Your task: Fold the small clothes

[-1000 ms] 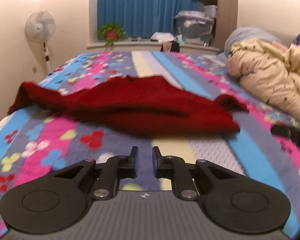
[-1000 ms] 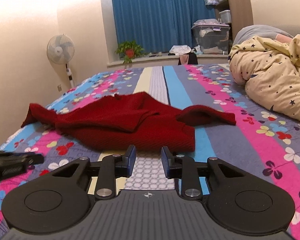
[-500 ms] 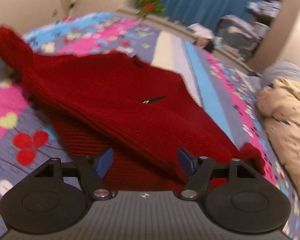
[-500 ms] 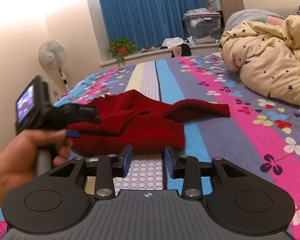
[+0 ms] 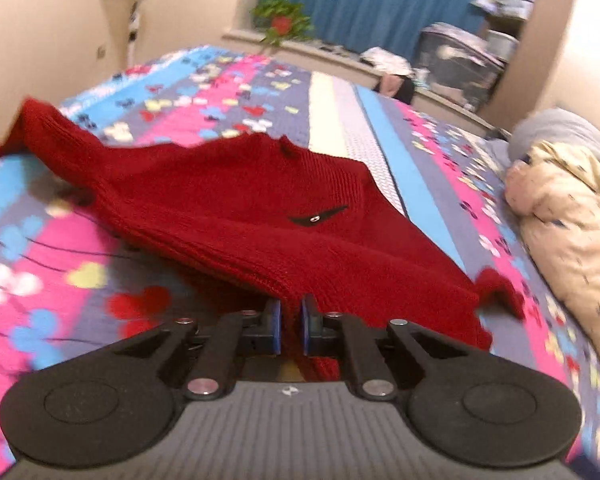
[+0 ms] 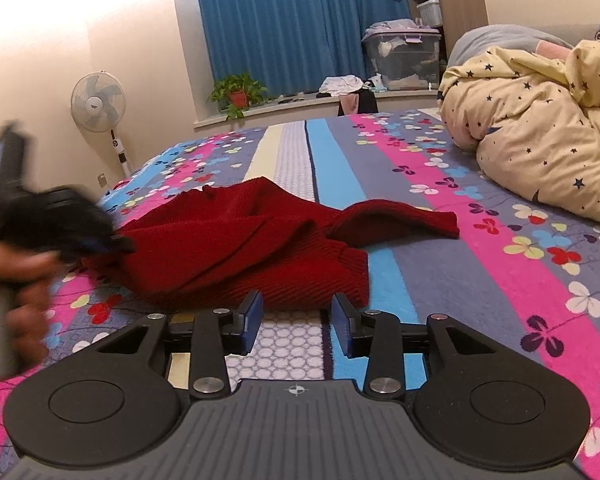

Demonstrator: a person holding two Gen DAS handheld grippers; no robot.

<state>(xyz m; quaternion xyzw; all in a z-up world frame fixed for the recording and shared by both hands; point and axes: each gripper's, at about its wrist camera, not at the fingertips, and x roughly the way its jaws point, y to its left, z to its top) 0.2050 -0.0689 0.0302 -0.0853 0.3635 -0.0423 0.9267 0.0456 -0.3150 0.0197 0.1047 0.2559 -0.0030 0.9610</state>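
Note:
A red knit sweater (image 5: 240, 208) lies crumpled on the striped flowered bedspread (image 5: 52, 240). My left gripper (image 5: 291, 312) is shut on the sweater's near hem, and red knit shows between its blue pads. In the right wrist view the sweater (image 6: 236, 248) lies ahead, one sleeve (image 6: 396, 216) flung to the right. There the left gripper (image 6: 100, 244) is a blur at the garment's left edge, held by a hand (image 6: 16, 280). My right gripper (image 6: 297, 312) hovers open just short of the sweater's front fold, with nothing between its fingers.
A bunched yellow star-print quilt (image 6: 540, 128) fills the bed's right side. Off the left edge of the bed stands a white fan (image 6: 97, 102). A potted plant (image 6: 238, 94) and a storage bin (image 6: 404, 60) sit by the blue curtain.
The left gripper came forward to the sweater, opened wide over its near hem, then closed on it. The right gripper's jaws widened a little.

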